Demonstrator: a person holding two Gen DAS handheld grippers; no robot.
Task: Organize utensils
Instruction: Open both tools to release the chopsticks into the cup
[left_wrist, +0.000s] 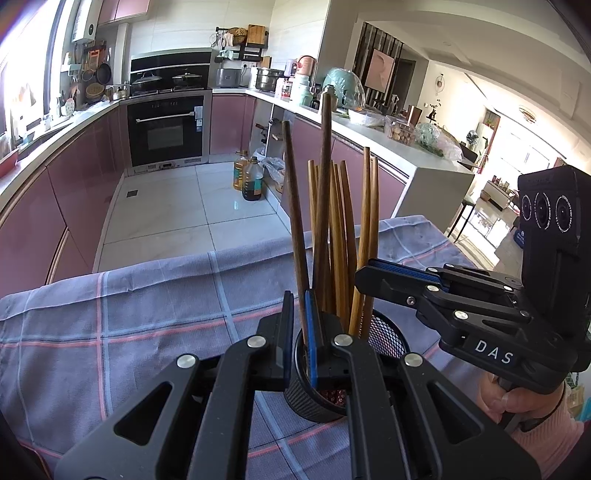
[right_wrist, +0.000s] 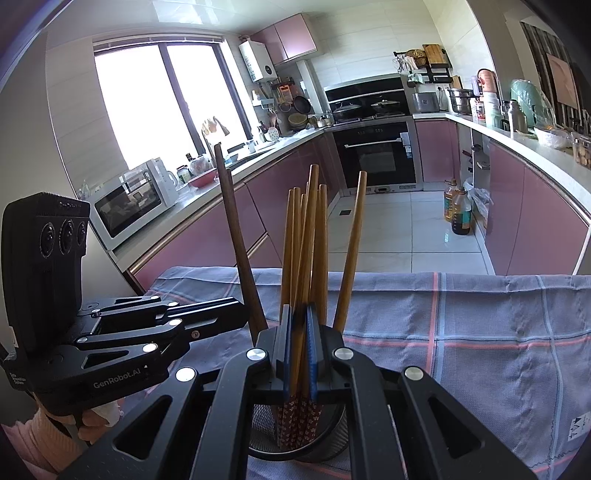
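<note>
Clamped on one dark brown stick, left gripper, its lower end inside black mesh cup on checked cloth. Clamped on a pair of light chopsticks above the same cup, right gripper. Standing upright in the cup, remaining chopsticks. Behind, pink kitchen cabinets.

The left gripper, its jaws closed on a dark chopstick, stands over the mesh holder of chopsticks near the cloth-covered surface's far edge.
</note>
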